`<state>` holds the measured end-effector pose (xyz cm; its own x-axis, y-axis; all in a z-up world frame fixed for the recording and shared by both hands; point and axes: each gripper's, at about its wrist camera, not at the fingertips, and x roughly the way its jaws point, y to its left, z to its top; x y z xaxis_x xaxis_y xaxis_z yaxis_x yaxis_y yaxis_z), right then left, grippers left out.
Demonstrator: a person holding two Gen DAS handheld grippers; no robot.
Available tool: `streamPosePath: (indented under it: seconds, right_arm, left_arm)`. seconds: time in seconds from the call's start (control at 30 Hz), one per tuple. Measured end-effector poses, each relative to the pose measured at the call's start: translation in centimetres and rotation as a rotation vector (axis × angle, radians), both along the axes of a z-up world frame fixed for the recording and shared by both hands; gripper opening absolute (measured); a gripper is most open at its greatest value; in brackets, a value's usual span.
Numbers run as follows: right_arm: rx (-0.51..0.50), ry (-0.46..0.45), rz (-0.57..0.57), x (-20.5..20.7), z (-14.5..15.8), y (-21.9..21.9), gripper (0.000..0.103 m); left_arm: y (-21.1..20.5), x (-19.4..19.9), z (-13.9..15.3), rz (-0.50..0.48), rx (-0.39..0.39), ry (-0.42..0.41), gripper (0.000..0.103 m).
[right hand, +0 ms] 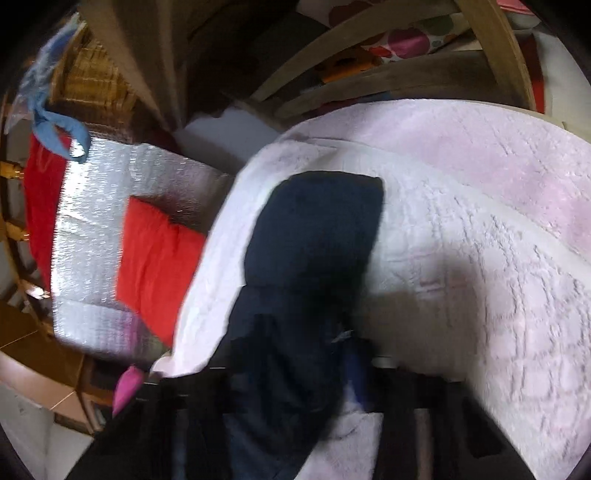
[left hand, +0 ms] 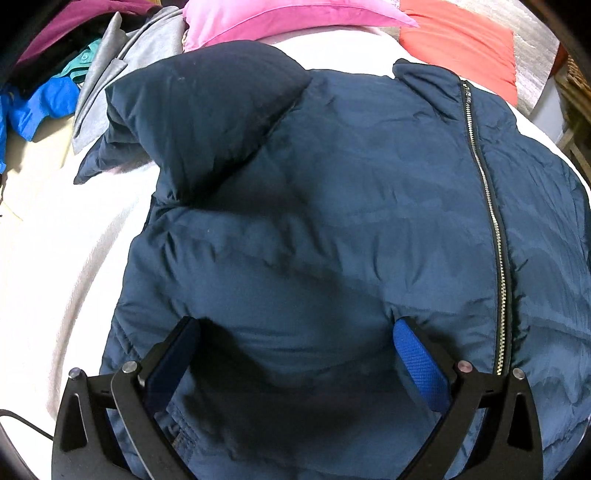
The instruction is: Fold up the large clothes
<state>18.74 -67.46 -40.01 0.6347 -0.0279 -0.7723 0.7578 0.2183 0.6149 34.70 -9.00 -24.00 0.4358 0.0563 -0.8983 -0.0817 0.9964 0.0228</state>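
A navy padded jacket (left hand: 332, 221) lies on a white fluffy blanket (left hand: 55, 277), front up, with its silver zipper (left hand: 491, 221) running down the right side and one sleeve (left hand: 199, 110) folded across the upper left. My left gripper (left hand: 295, 328) is open, its blue-padded fingers (left hand: 421, 365) resting on the jacket's lower part. In the blurred right wrist view, my right gripper (right hand: 288, 369) appears shut on a dark navy sleeve (right hand: 314, 236) that stretches forward over the blanket (right hand: 498, 258).
A pink cushion (left hand: 288, 18) and a red cushion (left hand: 461, 44) lie beyond the jacket. A pile of clothes (left hand: 74, 74) sits at the upper left. The right wrist view shows a silver mat (right hand: 96, 229), a red cushion (right hand: 155, 266) and wooden furniture (right hand: 369, 74).
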Motion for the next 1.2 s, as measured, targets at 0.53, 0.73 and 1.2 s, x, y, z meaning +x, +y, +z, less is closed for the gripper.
streamPosePath:
  seconds: [0.53,0.73,1.2]
  right_arm:
    - [-0.230,-0.256,0.217,1.3,13.0,10.6,0.012]
    - [-0.243,-0.347,0.396,4.9,17.0,20.6,0.012]
    - [-0.164,-0.323,0.770,11.8,12.7,40.8,0.012]
  left_arm:
    - [2.8,1.5,5.4,0.164,0.110,-0.235,0.103]
    - [5.5,1.2,5.9,0.218,0.105,-0.266,0.103]
    - [11.6,0.3,8.4,0.375,0.051,-0.296,0.103]
